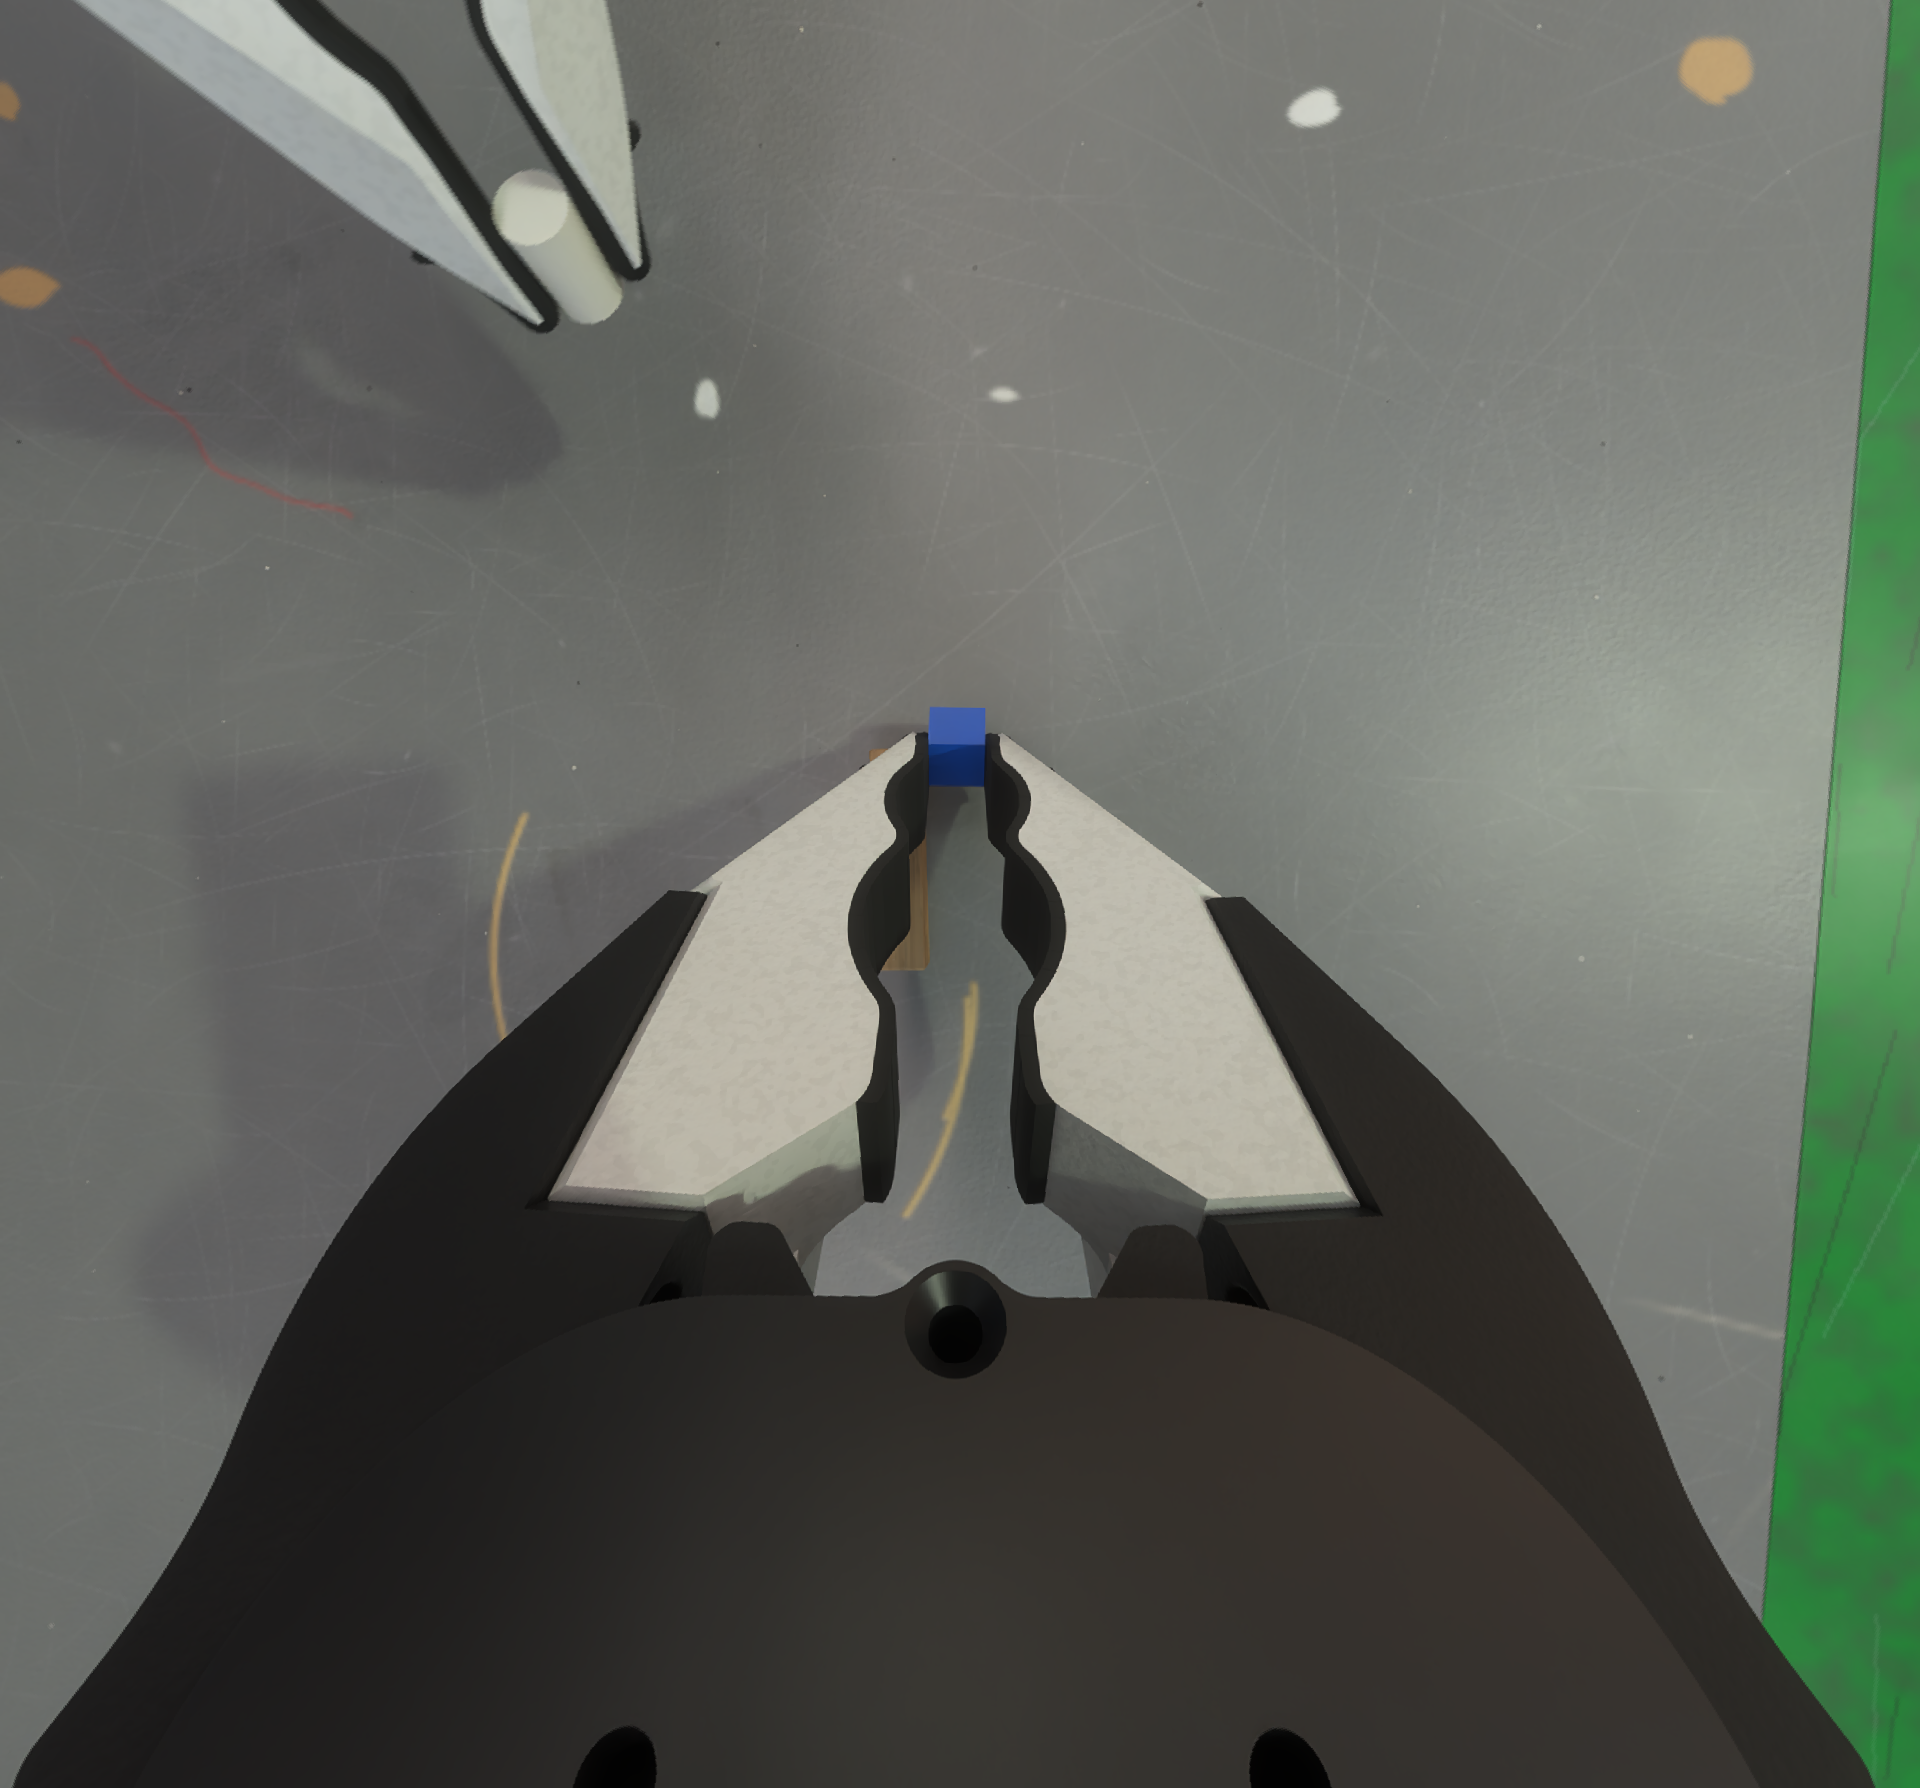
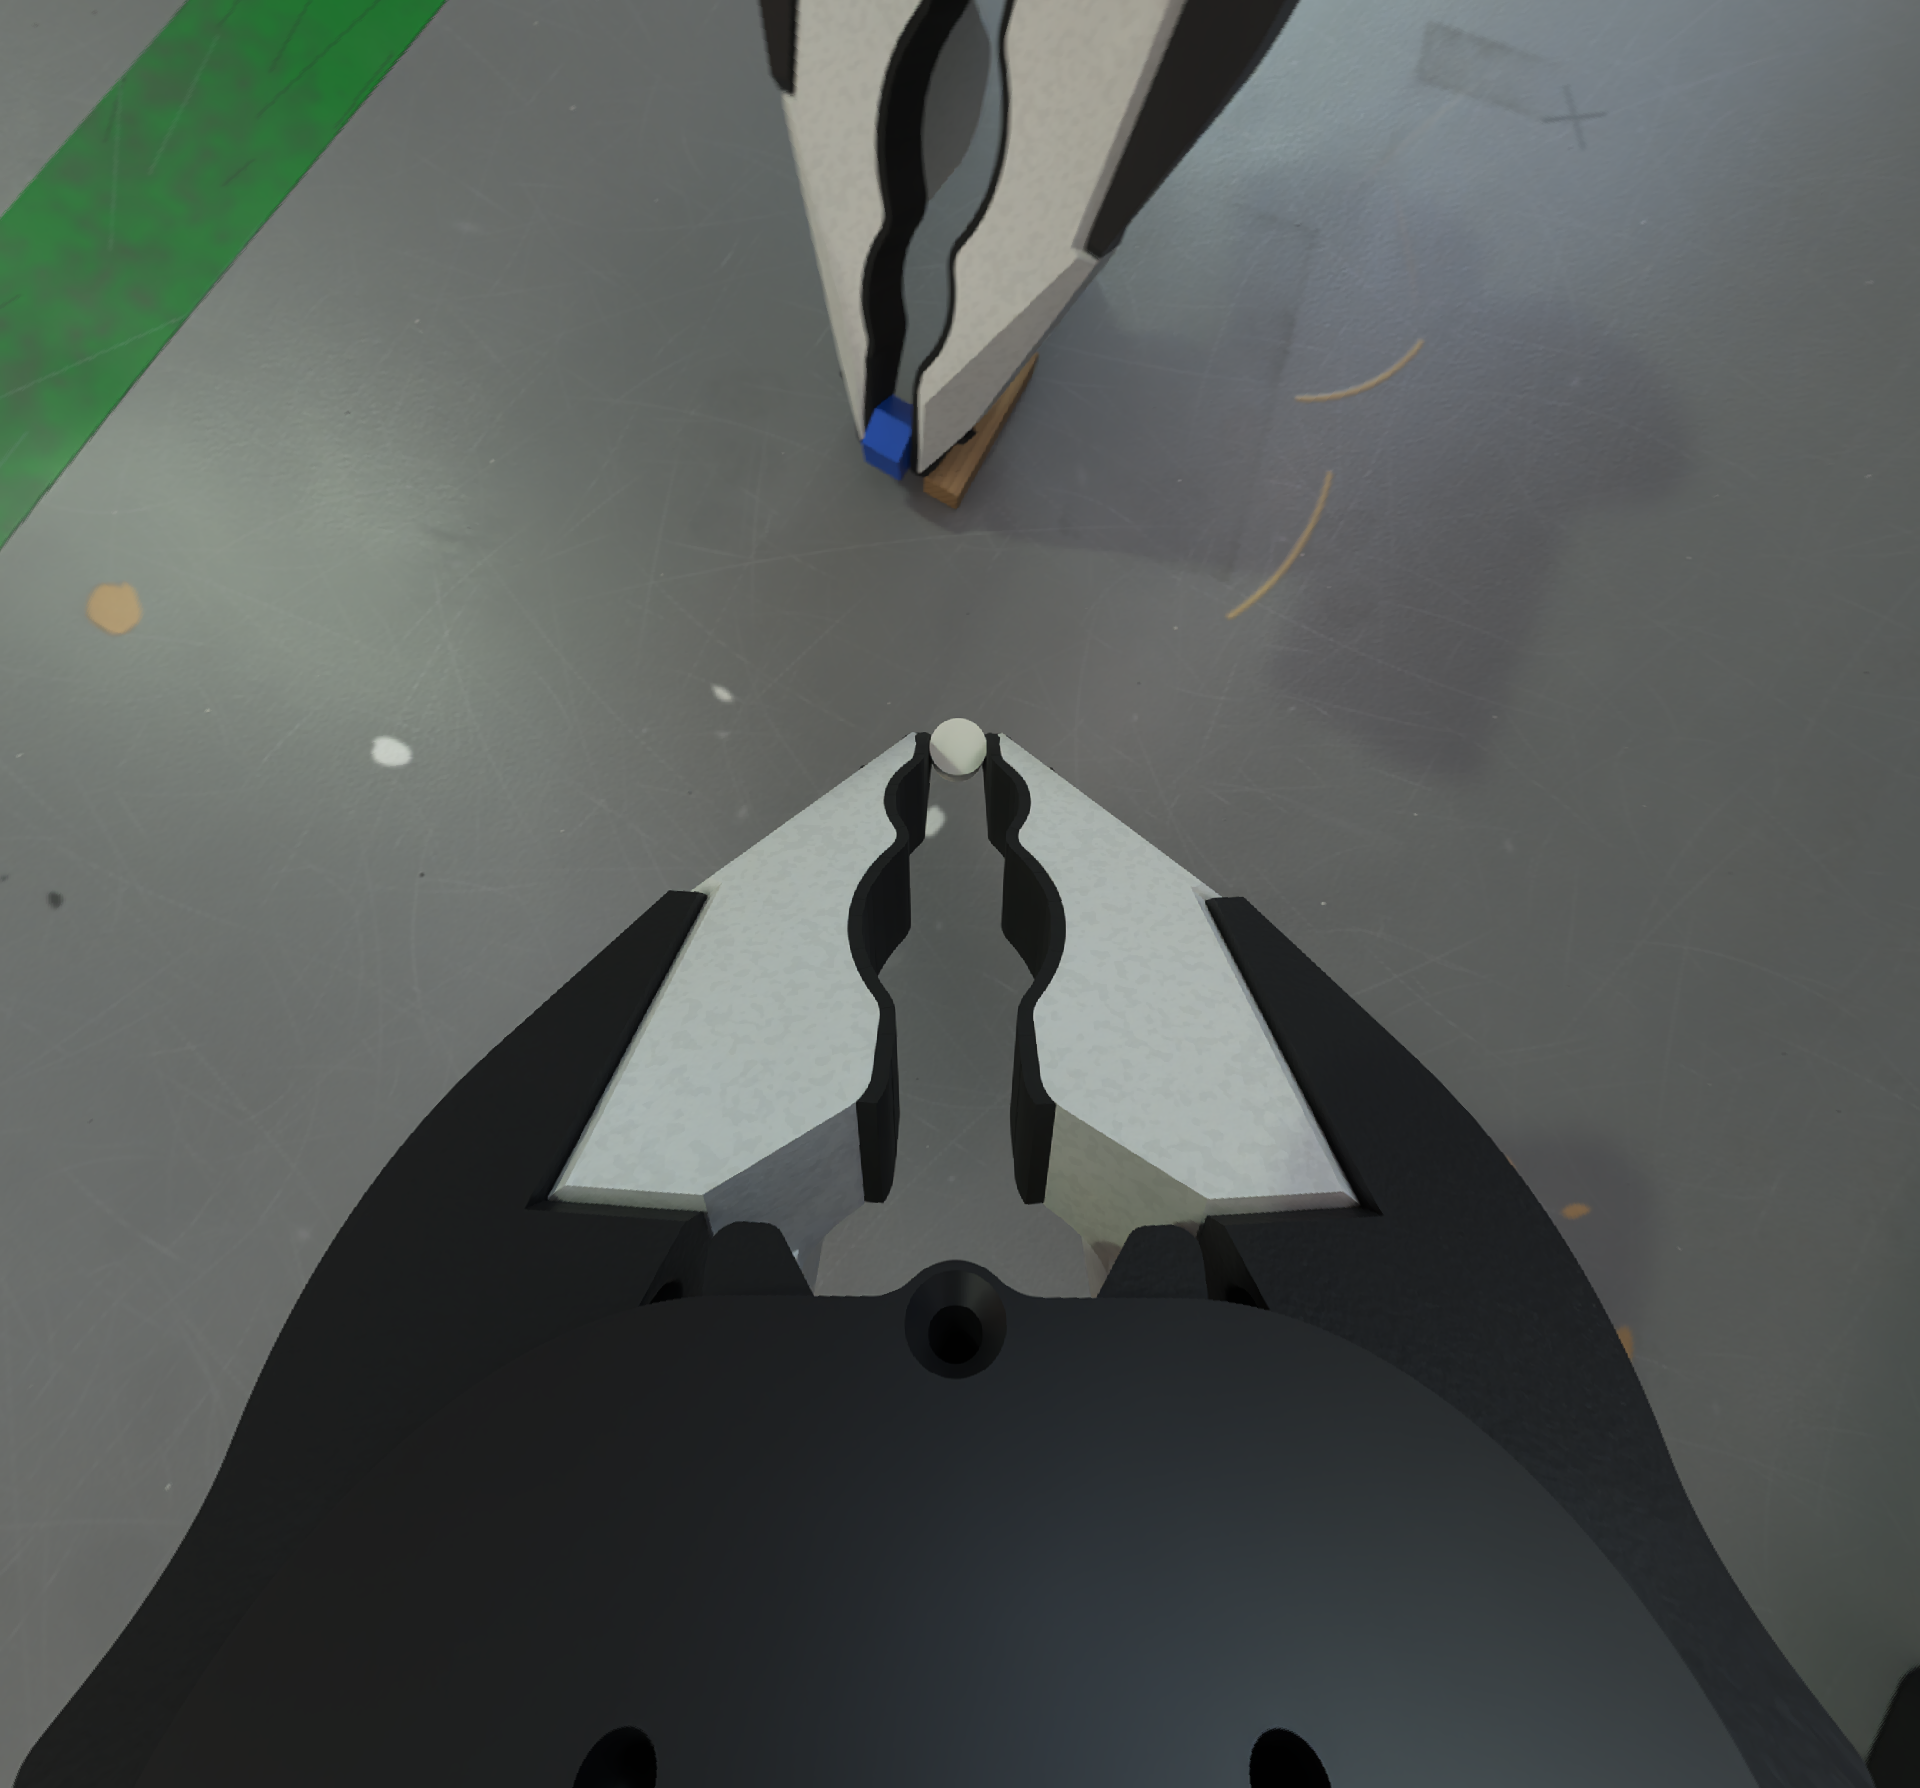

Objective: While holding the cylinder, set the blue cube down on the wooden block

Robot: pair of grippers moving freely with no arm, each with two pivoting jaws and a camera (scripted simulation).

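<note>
Gripping the blue cube [image 1: 956,759] at their very tips, the left tongs [image 1: 957,764] point down toward the grey counter [image 1: 1351,595] in the left wrist view. The cube is clamped between the two black-lined fingers and sticks out a little past them. Just below and to the left of the tips, slivers of the wooden block [image 1: 912,917] show: one at the left finger's outer edge, one through the gap between the fingers. Whether the cube touches the block cannot be told from here. At the upper left the right tongs [image 1: 569,278] come in from the corner, closed on the white cylinder [image 1: 551,244], which juts out beyond their tips above the counter. A green strip [image 1: 1860,699] runs along the right edge, and pale and tan spots dot the surface.

In the right wrist view, the right tongs [image 2: 957,749] pinch the cylinder [image 2: 956,747] at their tips, its round end facing the camera. Farther off, at top centre, the left tongs [image 2: 902,450] stand steeply over the counter [image 2: 416,907], holding the cube [image 2: 886,445] at their lower end. The cube sits just left of the wooden block [image 2: 961,476], which lies on the counter partly hidden behind the right-hand finger; the cube looks beside the block's near end rather than on top. The green strip [image 2: 208,128] crosses the upper left corner.
</note>
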